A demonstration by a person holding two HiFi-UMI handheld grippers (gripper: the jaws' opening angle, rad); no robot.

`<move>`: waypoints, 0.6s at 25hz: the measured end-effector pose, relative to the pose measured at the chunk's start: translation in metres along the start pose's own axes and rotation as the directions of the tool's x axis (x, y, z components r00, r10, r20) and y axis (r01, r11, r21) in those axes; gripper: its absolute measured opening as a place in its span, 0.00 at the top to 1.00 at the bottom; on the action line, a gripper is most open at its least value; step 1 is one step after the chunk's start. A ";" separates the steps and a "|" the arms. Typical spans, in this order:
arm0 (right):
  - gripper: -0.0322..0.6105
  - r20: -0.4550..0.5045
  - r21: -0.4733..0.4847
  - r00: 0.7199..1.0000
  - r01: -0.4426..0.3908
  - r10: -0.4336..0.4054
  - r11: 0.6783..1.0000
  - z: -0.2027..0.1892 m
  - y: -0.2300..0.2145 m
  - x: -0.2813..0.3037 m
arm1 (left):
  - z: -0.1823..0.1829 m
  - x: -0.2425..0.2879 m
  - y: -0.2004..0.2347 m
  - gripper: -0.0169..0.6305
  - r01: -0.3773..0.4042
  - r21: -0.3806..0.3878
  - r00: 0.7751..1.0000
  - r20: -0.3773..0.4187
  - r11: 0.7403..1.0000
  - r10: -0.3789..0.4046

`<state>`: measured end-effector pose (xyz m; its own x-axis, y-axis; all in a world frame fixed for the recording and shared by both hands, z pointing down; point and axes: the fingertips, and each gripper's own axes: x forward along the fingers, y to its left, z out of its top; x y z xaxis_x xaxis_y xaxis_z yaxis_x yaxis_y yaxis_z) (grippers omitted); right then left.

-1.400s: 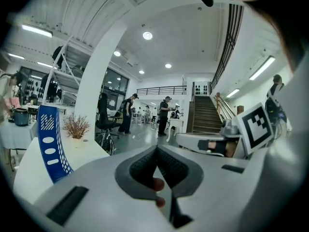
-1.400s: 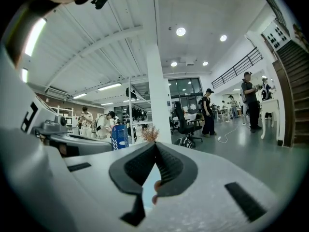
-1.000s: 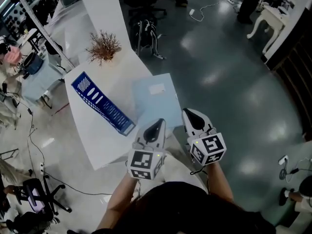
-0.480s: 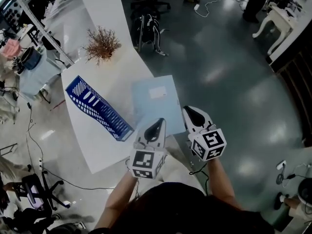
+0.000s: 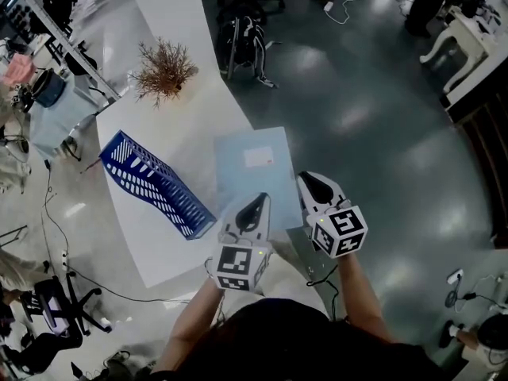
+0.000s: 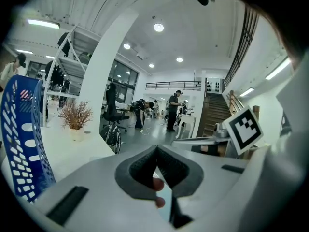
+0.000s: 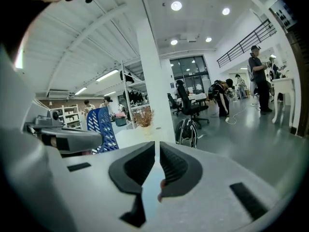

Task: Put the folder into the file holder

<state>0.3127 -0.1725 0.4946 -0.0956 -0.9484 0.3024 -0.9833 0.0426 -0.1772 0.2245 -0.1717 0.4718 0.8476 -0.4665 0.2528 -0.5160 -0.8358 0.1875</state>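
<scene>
Pale-blue folder (image 5: pixel 252 169) held over tabletop (image 5: pixel 198 109) edge, near side pinched by fingers of left gripper (image 5: pixel 255 205) and right gripper (image 5: pixel 311 184). Risk: hold probably shallow; folder may sag and miss file holder (image 5: pixel 155 187) at left.

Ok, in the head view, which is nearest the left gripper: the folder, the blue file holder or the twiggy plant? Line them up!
1. folder, gripped by the left gripper itself.
2. blue file holder, just to its left.
3. twiggy plant, farthest, beyond the holder.
</scene>
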 end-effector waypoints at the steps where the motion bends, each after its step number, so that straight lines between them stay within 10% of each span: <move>1: 0.94 -0.006 0.001 1.000 -0.003 0.003 1.000 -0.002 -0.003 0.004 | -0.002 0.003 0.001 0.97 -0.003 -0.003 1.000 -0.002 1.000 0.003; 15: 0.84 -0.101 0.094 0.992 -0.060 0.070 0.994 -0.033 -0.031 0.047 | -0.017 0.037 0.022 0.97 -0.036 -0.040 0.999 -0.023 0.999 0.035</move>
<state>0.3338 -0.2083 0.5457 -0.1791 -0.9065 0.3823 -0.9567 0.0699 -0.2825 0.2428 -0.2027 0.5012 0.8257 -0.4890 0.2812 -0.5510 -0.8059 0.2164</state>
